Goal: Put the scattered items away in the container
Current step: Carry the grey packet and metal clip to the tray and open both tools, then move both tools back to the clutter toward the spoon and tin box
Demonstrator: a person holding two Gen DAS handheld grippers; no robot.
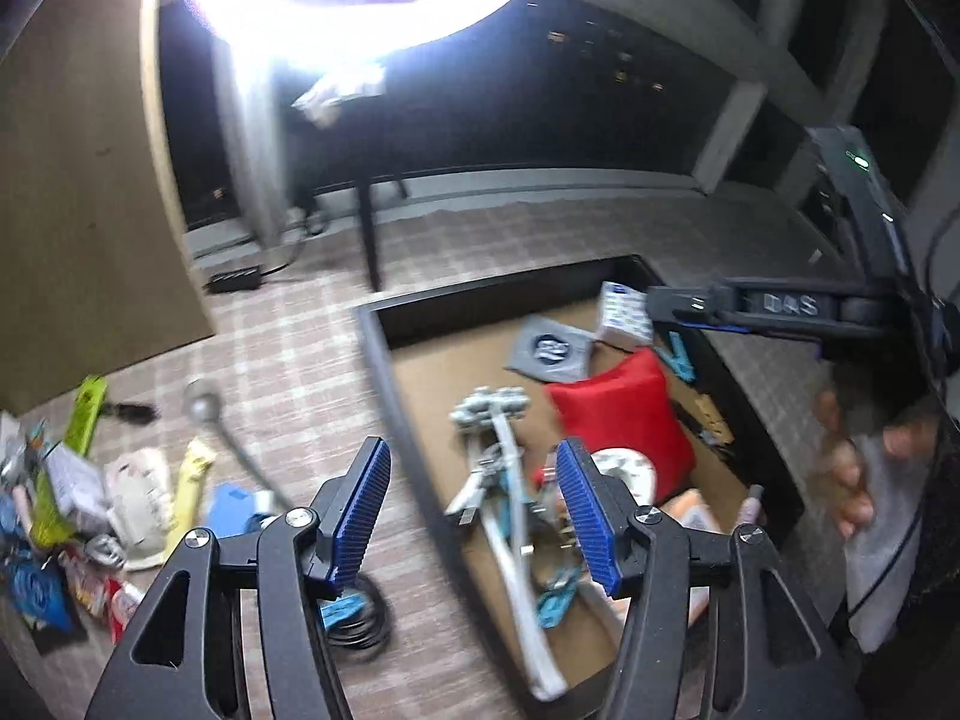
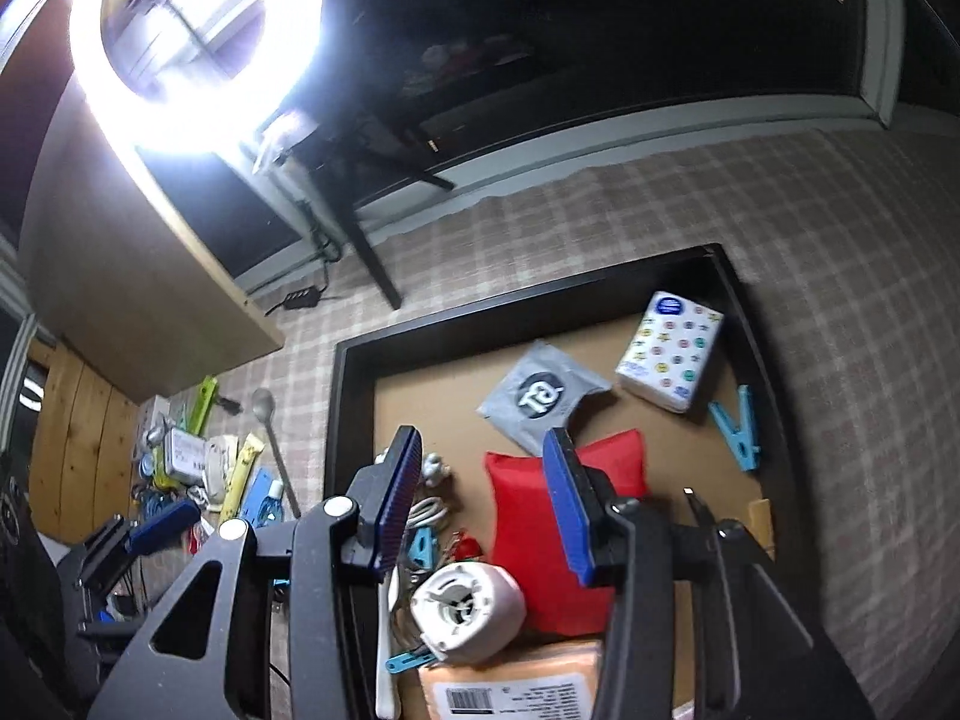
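Your table (image 2: 840, 300) is covered with a pink-and-white checked cloth, and a black-walled tray (image 2: 345, 396) with a brown floor sits on it. A ring light (image 2: 198, 84) glares from the upper left, with a tan panel (image 2: 150, 276) below it and dark windows behind the table's far edge.

Your left gripper (image 1: 474, 516) is wide open and empty, hovering over the tray's left wall. Your right gripper (image 2: 486, 498) is also open and empty, above the tray's contents.

Inside the tray you have a red pouch (image 2: 600, 480), a grey sachet (image 2: 540, 396), a tissue pack (image 2: 669, 351) in the far right corner, a blue peg (image 2: 738, 435) by the right wall, a white round case (image 2: 468, 606) and an orange packet (image 2: 510, 690) at the near end. The left view adds a blurred white-and-teal tangle (image 1: 498, 480) there, too smeared to identify.

The scattered pile (image 1: 90, 498) lies on the cloth left of the tray: a spoon (image 1: 207, 411), a yellow stick (image 1: 189, 492), a green packet (image 1: 87, 414), a blue box (image 1: 234, 507) and a coiled black cable (image 1: 360, 618) near your left gripper.
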